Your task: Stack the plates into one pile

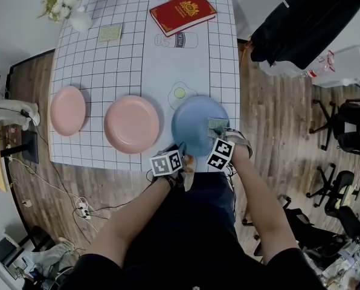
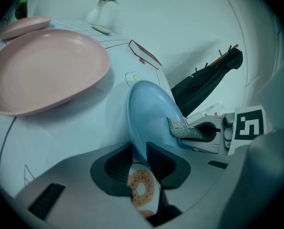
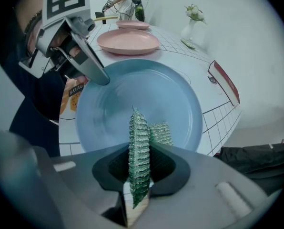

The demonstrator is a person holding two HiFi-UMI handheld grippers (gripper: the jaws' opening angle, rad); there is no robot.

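The left gripper [image 2: 141,154] has its jaws closed on the near rim of the blue plate [image 2: 149,113], the thin edge pinched between the two dark pads. The right gripper [image 3: 139,163] is clamped on a green scouring cloth [image 3: 139,151], which stands on edge between its jaws with its free end lying on the plate's inner surface. In the head view both grippers meet at this plate [image 1: 192,122], the left gripper [image 1: 179,159] at its near edge and the right gripper [image 1: 218,130] over its right side. The blue plate sits at the near edge of the table [image 1: 125,59], which is covered by a white grid-patterned cloth. Just beside it to the left lies the large pink plate [image 1: 131,124], apart from it, and further left the small pink plate [image 1: 67,110]. At the far end are a red book [image 1: 183,12] and a vase of flowers [image 1: 71,11].
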